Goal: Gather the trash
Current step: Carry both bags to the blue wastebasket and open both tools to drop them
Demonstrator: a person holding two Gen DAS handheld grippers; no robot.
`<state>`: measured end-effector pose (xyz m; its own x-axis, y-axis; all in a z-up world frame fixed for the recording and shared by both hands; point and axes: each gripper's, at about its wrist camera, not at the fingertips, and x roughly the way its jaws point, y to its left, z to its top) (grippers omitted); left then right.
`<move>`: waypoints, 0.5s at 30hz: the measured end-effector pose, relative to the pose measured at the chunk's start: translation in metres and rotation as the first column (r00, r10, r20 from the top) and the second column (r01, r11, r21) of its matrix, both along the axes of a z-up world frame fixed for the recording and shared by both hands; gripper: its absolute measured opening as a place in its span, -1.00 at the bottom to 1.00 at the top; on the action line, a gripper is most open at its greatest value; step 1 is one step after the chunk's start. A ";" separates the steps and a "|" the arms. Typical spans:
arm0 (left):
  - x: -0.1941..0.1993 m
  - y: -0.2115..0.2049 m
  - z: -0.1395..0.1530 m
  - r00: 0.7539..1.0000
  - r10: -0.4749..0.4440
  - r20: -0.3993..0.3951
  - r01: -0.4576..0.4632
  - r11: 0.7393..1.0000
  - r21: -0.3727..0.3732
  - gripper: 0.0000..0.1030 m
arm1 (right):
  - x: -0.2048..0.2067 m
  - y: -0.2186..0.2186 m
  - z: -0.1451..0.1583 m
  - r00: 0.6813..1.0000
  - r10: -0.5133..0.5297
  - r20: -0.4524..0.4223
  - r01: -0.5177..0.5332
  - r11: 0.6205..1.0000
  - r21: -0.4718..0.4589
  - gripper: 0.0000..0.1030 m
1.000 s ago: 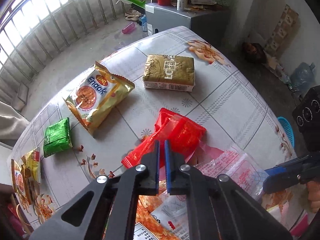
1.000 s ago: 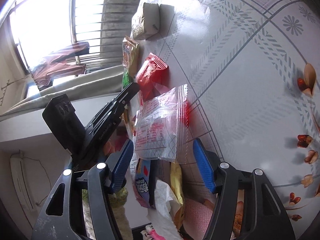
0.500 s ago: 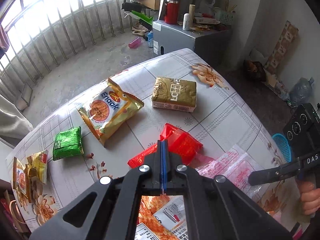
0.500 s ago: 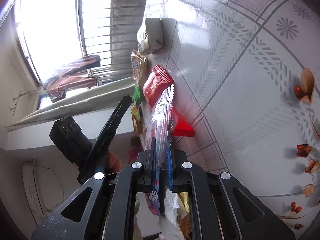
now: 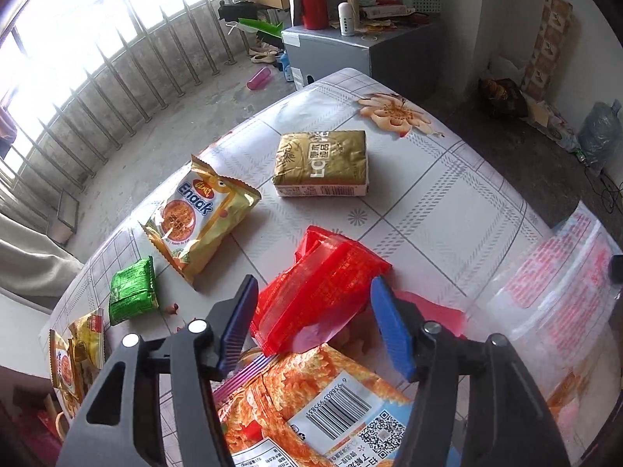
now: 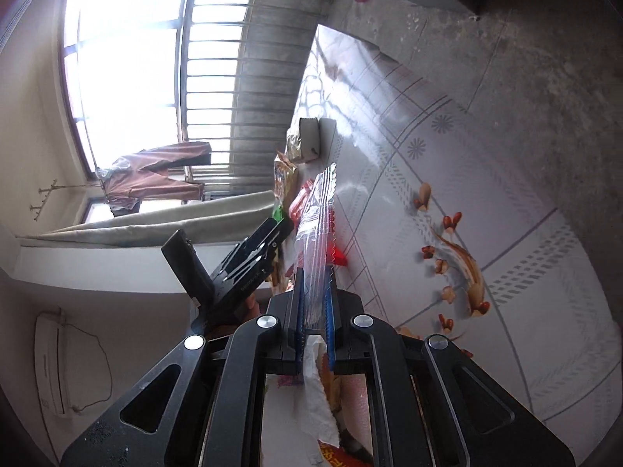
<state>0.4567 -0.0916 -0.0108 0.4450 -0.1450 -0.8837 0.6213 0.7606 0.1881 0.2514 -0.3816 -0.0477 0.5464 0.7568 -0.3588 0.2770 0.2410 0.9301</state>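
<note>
Gripping a clear printed wrapper (image 6: 317, 233) edge-on between its blue pads, the right hand-held gripper (image 6: 314, 334) is clamped shut on it above the surface (image 6: 525, 272). In the left wrist view the same wrapper hangs at the right, over a heap of collected packets. The left hand-held gripper (image 5: 311, 327) has its jaws opening, with the red wrapper (image 5: 323, 292) lying between them but not pressed. To do this well, I judge the left should lower until both pads straddle the red wrapper's crumpled ridge, then close on the fold. 4 pieces wait farther off: the Enaak packet (image 5: 198, 216), gold pack (image 5: 323, 163), green sachet (image 5: 132, 290) and small yellow packets (image 5: 76, 354).
</note>
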 end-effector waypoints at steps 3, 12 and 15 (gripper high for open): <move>0.003 -0.013 -0.016 1.000 -0.024 -0.001 0.024 0.994 0.105 0.15 | -0.023 -0.014 -0.001 0.999 -0.051 0.007 0.051 0.999 0.010 -0.86; 0.010 -0.026 -0.033 0.999 -0.037 -0.012 0.038 0.985 0.171 -0.71 | -0.075 -0.035 -0.014 0.992 -0.126 0.008 0.125 0.991 0.050 -0.86; 0.010 -0.027 -0.033 0.999 -0.040 0.004 0.038 0.983 0.179 -0.82 | -0.086 -0.034 -0.019 0.990 -0.141 -0.005 0.141 0.988 0.063 -0.86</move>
